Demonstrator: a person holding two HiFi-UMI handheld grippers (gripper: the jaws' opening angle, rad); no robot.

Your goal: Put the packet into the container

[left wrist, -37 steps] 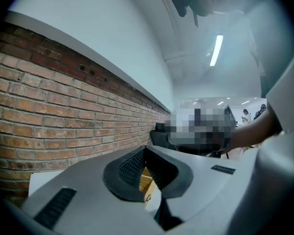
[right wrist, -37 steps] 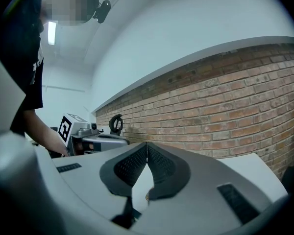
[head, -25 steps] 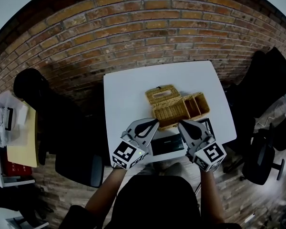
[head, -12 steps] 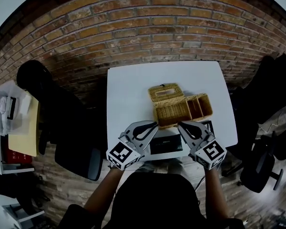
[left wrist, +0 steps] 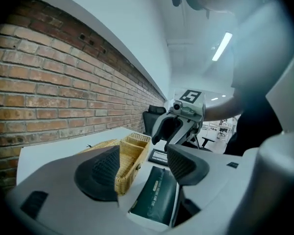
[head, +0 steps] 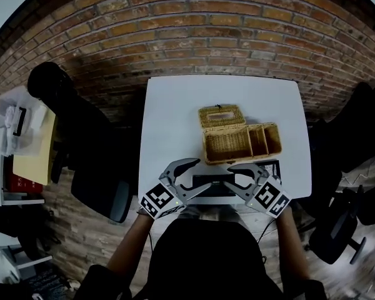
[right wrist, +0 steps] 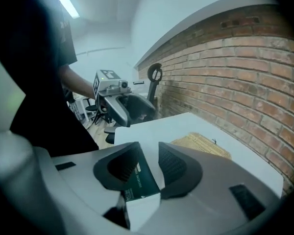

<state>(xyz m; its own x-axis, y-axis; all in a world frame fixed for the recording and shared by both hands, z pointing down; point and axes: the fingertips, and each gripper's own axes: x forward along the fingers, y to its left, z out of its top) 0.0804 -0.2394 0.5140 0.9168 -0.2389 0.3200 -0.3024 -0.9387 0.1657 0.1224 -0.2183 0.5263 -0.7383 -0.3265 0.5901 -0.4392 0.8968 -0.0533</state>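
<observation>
1. Lying flat at near edge of white table (head: 175, 117), just in front of wicker container (head: 237, 141): dark green packet (head: 210, 183), long axis L–R, one end toward each gripper.
2. L gripper (head: 197, 175): jaws just been opening, approx half apart, packet end between, not pinched.
3. R gripper (head: 232, 177): jaws just been opening, narrow gap, other end between, no squeeze seen.

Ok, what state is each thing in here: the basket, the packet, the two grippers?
basket: lid open, main compartment empty.
packet: lying flat on the table, outside the basket.
left gripper: open, jaws have just been opening; packet shows in the gap, not gripped.
right gripper: slightly open, jaws have just been opening; packet's end between them.
</observation>
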